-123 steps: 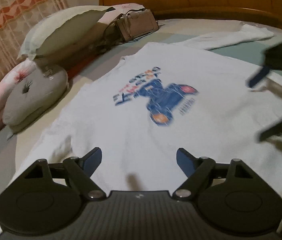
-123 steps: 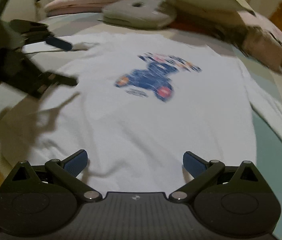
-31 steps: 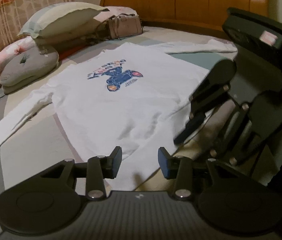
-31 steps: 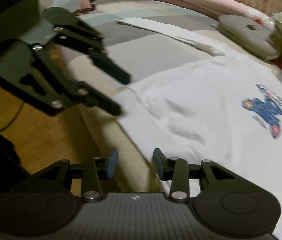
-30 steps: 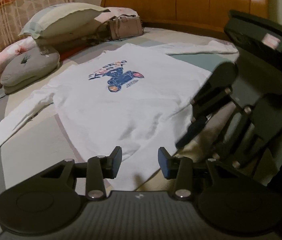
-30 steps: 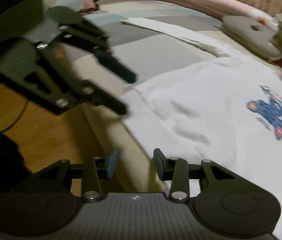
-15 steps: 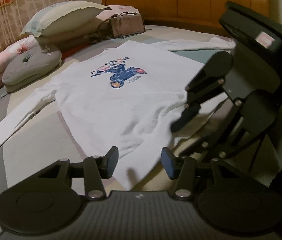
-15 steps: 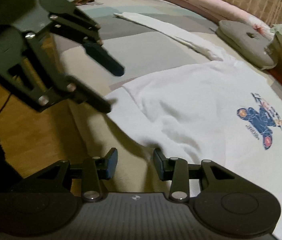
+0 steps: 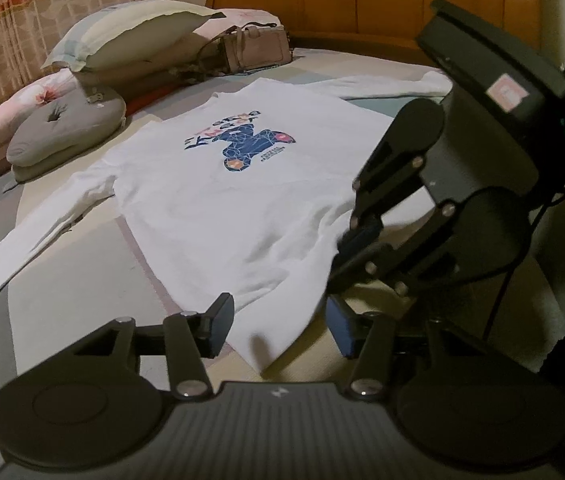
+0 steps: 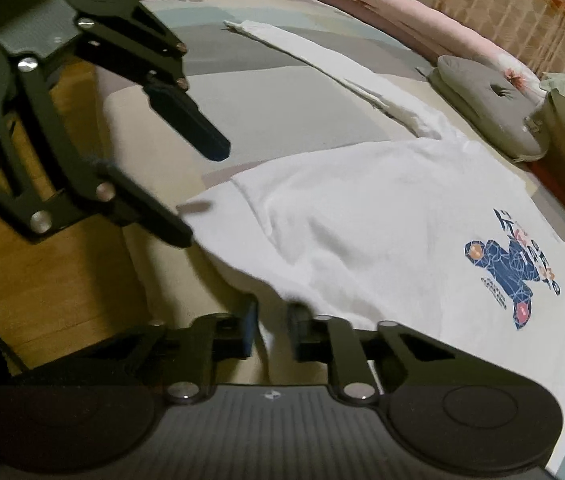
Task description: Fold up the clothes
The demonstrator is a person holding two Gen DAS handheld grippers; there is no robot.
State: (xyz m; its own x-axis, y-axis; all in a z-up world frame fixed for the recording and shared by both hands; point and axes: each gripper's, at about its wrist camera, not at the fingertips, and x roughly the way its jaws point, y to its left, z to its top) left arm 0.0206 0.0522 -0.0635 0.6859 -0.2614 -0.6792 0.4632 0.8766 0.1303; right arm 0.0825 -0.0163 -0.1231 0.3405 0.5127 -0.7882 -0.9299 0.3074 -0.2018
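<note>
Left wrist view — left gripper (image 9: 278, 326) opening over shirt (image 9: 242, 200) hem, right gripper (image 10: 272, 332) clamping hem, blocks bed (image 9: 82, 272).

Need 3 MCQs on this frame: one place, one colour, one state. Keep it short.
1. The grey cushion lies:
A. on the shirt
B. beside the striped pillow
C. on the floor

2. The figure printed on the white shirt is mainly:
A. blue
B. green
C. yellow

3. The right hand-held gripper is:
A. wide open above the shirt
B. shut on the shirt's hem
C. holding the handbag

Key: B, it sits by the pillow at the bed's head. A, blue body with small orange patches. B, white cloth is pinched between its pads.
</note>
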